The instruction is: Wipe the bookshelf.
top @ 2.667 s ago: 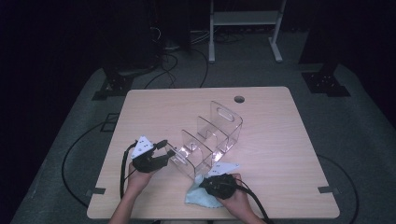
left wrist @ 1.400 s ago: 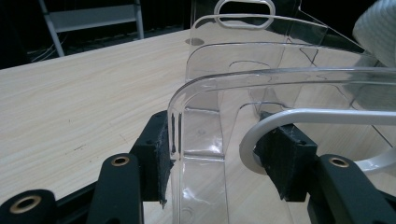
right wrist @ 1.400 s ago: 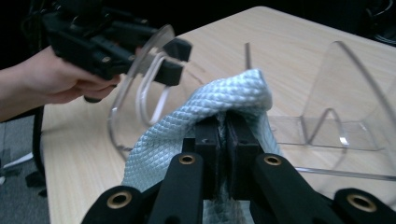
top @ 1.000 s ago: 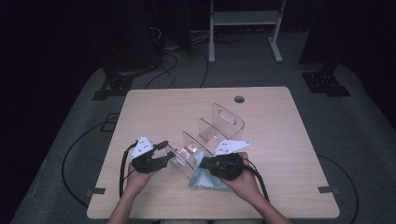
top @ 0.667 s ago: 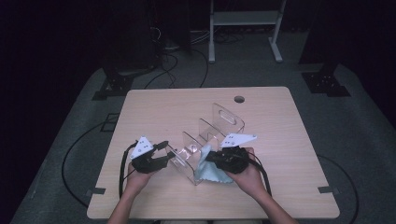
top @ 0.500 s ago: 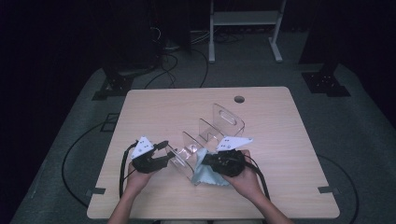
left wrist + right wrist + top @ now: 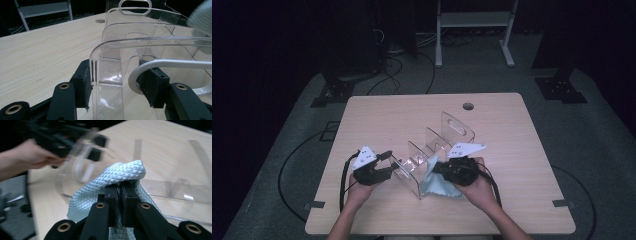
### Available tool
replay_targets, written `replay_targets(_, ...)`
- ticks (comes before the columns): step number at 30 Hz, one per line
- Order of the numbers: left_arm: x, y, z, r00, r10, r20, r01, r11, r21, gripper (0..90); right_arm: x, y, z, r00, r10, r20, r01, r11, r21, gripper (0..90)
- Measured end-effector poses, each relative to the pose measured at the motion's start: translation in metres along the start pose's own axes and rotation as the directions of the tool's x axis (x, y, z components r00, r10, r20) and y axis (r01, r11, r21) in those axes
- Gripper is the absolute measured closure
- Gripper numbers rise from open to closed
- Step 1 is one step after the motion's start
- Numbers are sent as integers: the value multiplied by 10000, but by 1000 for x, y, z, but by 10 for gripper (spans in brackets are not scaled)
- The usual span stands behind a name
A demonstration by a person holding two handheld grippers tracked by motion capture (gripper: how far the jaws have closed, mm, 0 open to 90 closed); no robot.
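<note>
One clear plastic organizer (image 7: 432,150) stood on the light wooden surface (image 7: 512,130), lying diagonally from the near left toward the far right. In the high view it showed about four upright clear dividers, the farthest with an oval handle cut-out. One pale blue cloth (image 7: 437,182) hung against the near right side of the organizer, its lower part resting on the surface.

Two tools were at work, one in each hand. The left tool (image 7: 384,167) lay nearly level at the organizer's near-left end, its jaws pointing right into the rack. In the left gripper view the left tool (image 7: 117,82) stood partly open and clamped on the end wall of the organizer (image 7: 130,50): one pad pressed the outside of the clear wall, the other sat inside by a white curved rim. The left hand (image 7: 357,192) came in from the bottom edge, forearm angled up toward the rack.

The right tool (image 7: 439,170) pointed left at the organizer's near side. In the right gripper view the right tool (image 7: 121,188) was closed tight on a bunched fold of the cloth (image 7: 112,177), with fabric draping over both jaws. The right hand (image 7: 477,187) gripped the tool from behind, wrist low near the surface.
</note>
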State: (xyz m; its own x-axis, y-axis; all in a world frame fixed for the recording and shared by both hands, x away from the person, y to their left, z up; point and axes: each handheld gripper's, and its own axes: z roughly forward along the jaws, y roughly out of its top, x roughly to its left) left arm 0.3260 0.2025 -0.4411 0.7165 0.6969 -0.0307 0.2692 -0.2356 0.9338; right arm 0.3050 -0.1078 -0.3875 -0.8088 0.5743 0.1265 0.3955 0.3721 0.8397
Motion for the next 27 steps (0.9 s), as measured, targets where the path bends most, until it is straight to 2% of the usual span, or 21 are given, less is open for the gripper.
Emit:
replay_targets(2, 0, 0, 0, 10000, 1, 5, -1, 10000, 14, 465, -13, -1, -6, 9991, 244, 337, -243, 9997, -36, 847)
replay_targets(5, -1, 0, 1, 10000, 62, -31, -62, 10000, 26, 464, -19, -2, -7, 9986, 437, 284, -438, 9990, 11, 846)
replay_targets(7, -1, 0, 1, 10000, 65, -18, -65, 10000, 35, 464, -16, -2, -5, 9991, 320, 270, -321, 9995, 39, 846)
replay_targets(8, -1, 0, 1, 10000, 67, -23, -67, 10000, 36, 464, -11, -1, -3, 9997, 222, 117, -223, 9997, 77, 846)
replay_targets(10, 0, 1, 0, 10000, 56, -44, -56, 10000, 65, 463, -7, 0, -2, 9996, 89, 259, -91, 9999, 100, 846)
replay_targets(15, 1, 0, -2, 9998, 126, -134, -125, 9999, 75, 464, 0, 0, -1, 10000, 18, 93, -19, 9999, 117, 847)
replay_targets(19, 2, -1, -3, 9998, 155, -89, -154, 9998, 134, 464, 8, -2, 0, 9999, -42, 161, 42, 10000, -10, 847)
replay_targets(21, 2, 0, -3, 9998, 164, -101, -162, 9998, 141, 464, 12, -3, 0, 10000, -14, -74, 13, 10000, -58, 847)
replay_targets(22, 2, 0, -3, 9998, 180, -103, -179, 9997, 146, 464, 16, -3, 1, 9996, -283, 97, 283, 9996, -38, 847)
replay_targets(24, 2, 0, -3, 9998, 184, -127, -182, 9997, 151, 464, 15, -3, 0, 9995, -288, 121, 288, 9996, -15, 847)
replay_targets(26, 2, 0, -3, 9997, 175, -140, -173, 9997, 161, 464, 6, -5, -4, 9994, -102, 328, 103, 9999, -29, 847)
replay_targets(27, 2, 0, -3, 9997, 175, -140, -173, 9997, 161, 463, 6, -5, -4, 9994, -102, 328, 103, 9999, -29, 847)
